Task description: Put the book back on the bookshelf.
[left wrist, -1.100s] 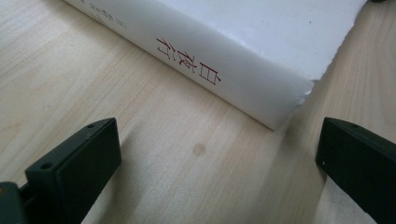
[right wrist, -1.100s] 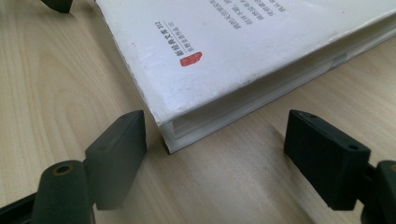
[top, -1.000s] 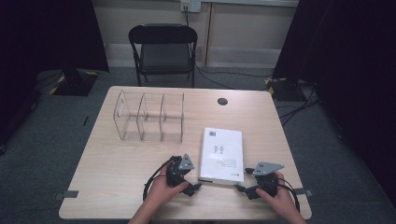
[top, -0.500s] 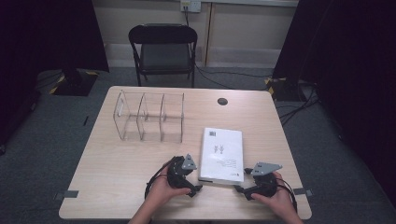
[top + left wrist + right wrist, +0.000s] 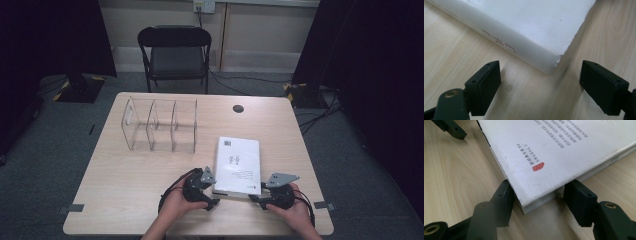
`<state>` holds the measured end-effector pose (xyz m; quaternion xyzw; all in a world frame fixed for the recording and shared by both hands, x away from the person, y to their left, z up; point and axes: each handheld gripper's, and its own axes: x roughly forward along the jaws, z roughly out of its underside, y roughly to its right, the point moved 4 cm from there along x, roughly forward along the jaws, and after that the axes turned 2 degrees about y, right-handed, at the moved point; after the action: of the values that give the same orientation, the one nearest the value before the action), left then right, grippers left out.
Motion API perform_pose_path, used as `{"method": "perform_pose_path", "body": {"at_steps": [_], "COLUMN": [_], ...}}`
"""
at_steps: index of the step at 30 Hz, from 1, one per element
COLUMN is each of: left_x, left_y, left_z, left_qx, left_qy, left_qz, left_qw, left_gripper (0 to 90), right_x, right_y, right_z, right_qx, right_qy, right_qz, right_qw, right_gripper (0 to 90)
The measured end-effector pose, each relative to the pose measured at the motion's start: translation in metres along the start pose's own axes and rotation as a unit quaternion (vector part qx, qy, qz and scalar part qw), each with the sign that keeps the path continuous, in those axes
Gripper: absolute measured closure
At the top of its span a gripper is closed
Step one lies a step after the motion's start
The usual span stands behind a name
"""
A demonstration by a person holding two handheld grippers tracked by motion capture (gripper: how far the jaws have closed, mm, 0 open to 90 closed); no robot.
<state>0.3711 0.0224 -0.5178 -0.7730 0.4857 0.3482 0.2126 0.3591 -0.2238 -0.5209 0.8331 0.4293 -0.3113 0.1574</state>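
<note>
while book [image 5: 237,164] lies flat, right gripper [image 5: 537,195] wide astride near corner; left gripper [image 5: 540,83] wide, short of corner.

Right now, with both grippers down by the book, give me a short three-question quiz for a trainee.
1. True or false: the left gripper is clamped on the book.
2. Which corner of the book sits between the right gripper's jaws: A, a far corner by the clear rack; B, a near corner at the person's edge of the table?
3. What stands beyond the far side of the table?

Key
1. False: its jaws are wide open, the corner just ahead of them.
2. B.
3. A black folding chair.
</note>
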Motion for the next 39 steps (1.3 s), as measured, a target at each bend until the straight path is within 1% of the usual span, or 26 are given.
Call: {"method": "perform_pose_path", "body": {"at_steps": [4,5,7,9,10,12,13,16,17,19,24,25,26,27,28,29,31,33,34,35,36,37,39], "left_x": [0.003,0.005,0.005,0.005,0.005,0.005,0.005,0.005,0.005,0.005,0.005,0.006,0.006,0.006,0.006,0.007,0.007,0.007,0.007,0.009,0.009,0.01,0.01], "left_y": [0.002,0.005,0.005,0.005,0.005,0.006,0.006,0.006,0.006,0.006,0.006,0.006,0.006,0.006,0.007,0.008,0.008,0.008,0.008,0.008,0.008,0.007,0.006], "left_z": [-0.003,-0.006,-0.006,-0.007,-0.007,-0.007,-0.006,-0.006,-0.006,-0.006,-0.007,-0.007,-0.008,-0.008,-0.008,-0.009,-0.008,-0.009,-0.009,-0.009,-0.009,-0.009,-0.01], "left_qx": [0.002,0.005,0.002,0.003,-0.002,-0.002,0.001,0.001,0.001,0.001,-0.002,-0.003,-0.003,-0.003,-0.005,-0.006,-0.008,-0.005,-0.005,-0.006,-0.006,-0.011,-0.012], "left_qy": [0.004,0.004,-0.001,-0.002,-0.002,0.0,0.0,0.004,0.005,0.0,0.002,0.001,-0.005,-0.005,-0.006,-0.009,-0.006,-0.008,-0.008,-0.008,-0.008,-0.003,-0.001], "left_qz": [0.001,0.002,0.0,0.0,-0.003,-0.004,-0.005,-0.005,-0.004,-0.005,-0.006,-0.005,-0.006,-0.006,-0.006,-0.006,-0.006,-0.006,-0.006,-0.005,-0.005,-0.011,-0.012], "left_qw": [1.0,1.0,1.0,1.0,1.0,1.0,1.0,1.0,1.0,1.0,1.0,1.0,1.0,1.0,1.0,0.9999,0.9999,0.9999,0.9999,0.9999,0.9999,0.9999,0.9999], "left_gripper": [17.3,18.8,18.6,18.8,18.8,19.2,19.3,19.2,19.2,19.2,18.9,18.9,18.3,18.0,18.0,16.6,15.1,14.7,13.7,12.2,11.7,11.1,10.9], "right_x": [-0.001,-0.001,-0.001,-0.001,-0.001,-0.001,-0.001,-0.001,-0.002,-0.003,-0.006,-0.006,-0.009,-0.01,-0.01,-0.012,-0.013,-0.014,-0.014,-0.016,-0.016,-0.016,-0.016], "right_y": [-0.001,0.0,0.0,0.0,0.0,-0.001,-0.001,-0.001,-0.001,-0.001,-0.001,-0.001,0.0,0.001,0.001,-0.001,-0.001,0.0,0.0,0.0,0.0,0.0,0.0], "right_z": [-0.001,-0.001,-0.001,0.0,0.0,0.0,-0.001,-0.002,-0.003,-0.005,-0.008,-0.009,-0.011,-0.013,-0.013,-0.016,-0.017,-0.02,-0.02,-0.023,-0.023,-0.023,-0.022], "right_qx": [-0.002,-0.004,-0.001,0.002,0.002,0.002,-0.004,-0.008,-0.013,-0.016,-0.024,-0.026,-0.021,-0.016,-0.016,-0.018,-0.017,-0.018,-0.018,-0.017,-0.017,-0.023,-0.024], "right_qy": [-0.005,-0.007,-0.005,-0.003,-0.003,-0.002,-0.005,-0.007,-0.005,-0.006,-0.005,-0.003,0.007,0.015,0.015,0.016,0.016,0.026,0.026,0.033,0.033,0.03,0.029], "right_qz": [0.002,0.0,-0.001,-0.001,-0.001,0.002,0.002,0.003,0.003,0.002,0.002,0.002,-0.003,-0.007,-0.007,-0.008,-0.007,-0.011,-0.011,-0.013,-0.013,-0.009,-0.008], "right_qw": [1.0,1.0,1.0,1.0,1.0,1.0,1.0,0.9999,0.9999,0.9999,0.9997,0.9997,0.9997,0.9997,0.9997,0.9997,0.9997,0.9994,0.9994,0.9992,0.9992,0.9993,0.9992], "right_gripper": [44.1,44.4,44.4,44.2,44.2,44.4,44.4,44.6,44.8,45.1,46.3,46.6,48.0,50.9,50.9,51.2,51.9,56.1,56.1,57.8,57.8,58.6,58.8]}}
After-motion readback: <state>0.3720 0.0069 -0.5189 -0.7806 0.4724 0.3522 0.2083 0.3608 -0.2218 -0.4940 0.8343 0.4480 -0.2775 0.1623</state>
